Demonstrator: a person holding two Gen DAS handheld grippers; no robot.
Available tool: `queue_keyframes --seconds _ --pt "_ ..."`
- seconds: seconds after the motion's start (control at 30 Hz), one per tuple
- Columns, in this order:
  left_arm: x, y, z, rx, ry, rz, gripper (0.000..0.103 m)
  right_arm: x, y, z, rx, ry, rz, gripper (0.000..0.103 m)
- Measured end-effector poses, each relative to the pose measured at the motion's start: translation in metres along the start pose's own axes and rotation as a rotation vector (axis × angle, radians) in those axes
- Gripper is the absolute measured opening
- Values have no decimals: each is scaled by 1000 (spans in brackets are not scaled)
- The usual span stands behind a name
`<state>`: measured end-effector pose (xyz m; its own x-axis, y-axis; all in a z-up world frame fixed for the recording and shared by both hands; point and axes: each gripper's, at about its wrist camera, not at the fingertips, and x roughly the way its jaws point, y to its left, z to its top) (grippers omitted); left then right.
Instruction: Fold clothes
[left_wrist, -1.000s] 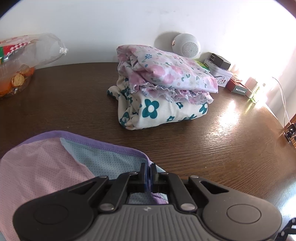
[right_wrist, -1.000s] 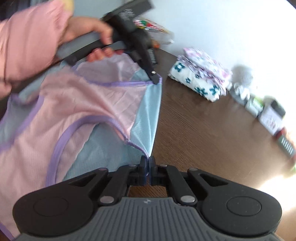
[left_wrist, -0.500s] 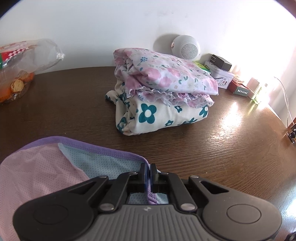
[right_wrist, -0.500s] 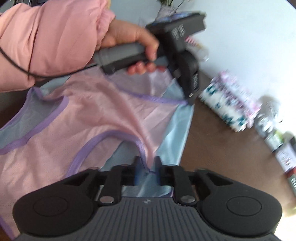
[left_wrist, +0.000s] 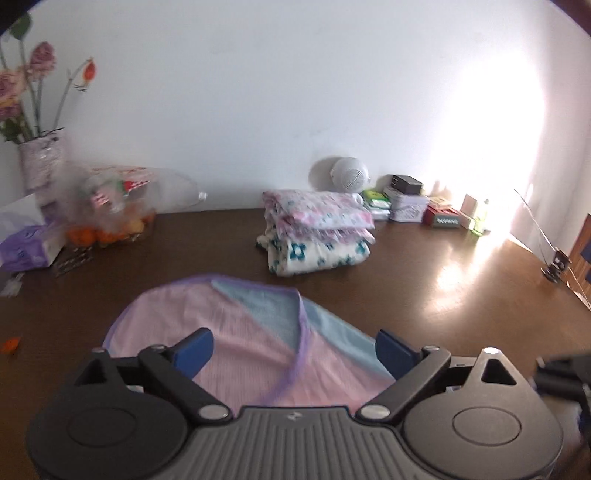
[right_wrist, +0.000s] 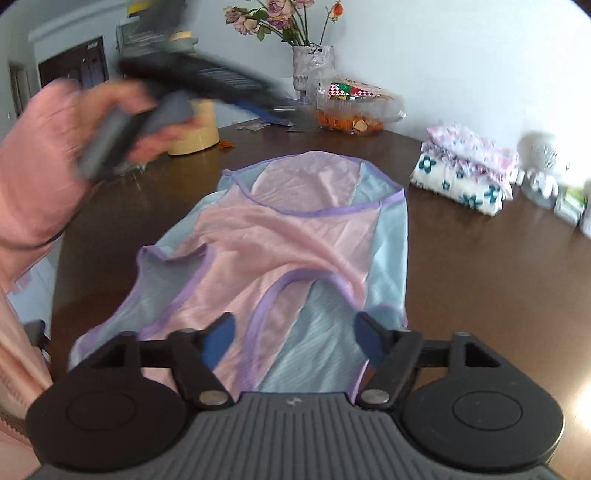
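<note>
Across the middle of both frames, the pink-and-blue garment (right_wrist: 295, 240) lies spread on the brown counter (right_wrist: 480, 277), and both my left gripper (left_wrist: 293, 349) and right gripper (right_wrist: 291, 334) hang over its near edge with fingers (right_wrist: 218, 338) wide apart, holding nothing. Folded floral clothes (left_wrist: 317, 230) sit beyond, mid-frame.

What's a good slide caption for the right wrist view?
Right gripper open above a pink-and-blue top spread on the table, folded pile behind.
</note>
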<state>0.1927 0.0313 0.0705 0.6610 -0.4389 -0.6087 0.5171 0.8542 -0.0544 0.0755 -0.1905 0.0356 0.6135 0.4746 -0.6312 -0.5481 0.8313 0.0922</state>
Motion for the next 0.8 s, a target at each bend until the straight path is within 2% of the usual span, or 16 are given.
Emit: queue_keyframes --seconds 0.07,0.2,0.3,0.4,0.43,0.5,0.57,0.7,0.8 --pt "-33 -12 -28 2 -5 8 99 -6 4 -8 31 -14 10 101" --pt "-68 -41 -92 0 27 18 99 -19 12 -26 111 -52 36 103" --pt "-82 -53 -126 -36 40 13 96 -28 15 -40 176 -86 44 103" --pt "-94 -59 -146 -52 61 -29 75 -34 20 -49 207 -114 12 103" --pt "-95 -63 -149 -38 75 -26 63 -36 21 -52 216 -123 0 103" --pt "-93 -70 -153 2 111 -9 50 -39 25 -56 225 -134 -28 103" --pt "-91 -75 -156 38 145 16 49 -42 29 -59 220 -140 -48 103" --pt "-88 -79 -164 83 202 74 18 -47 39 -69 191 -145 -96 103" --pt "-93 -72 -171 77 216 118 15 -48 41 -74 184 -140 -112 103"
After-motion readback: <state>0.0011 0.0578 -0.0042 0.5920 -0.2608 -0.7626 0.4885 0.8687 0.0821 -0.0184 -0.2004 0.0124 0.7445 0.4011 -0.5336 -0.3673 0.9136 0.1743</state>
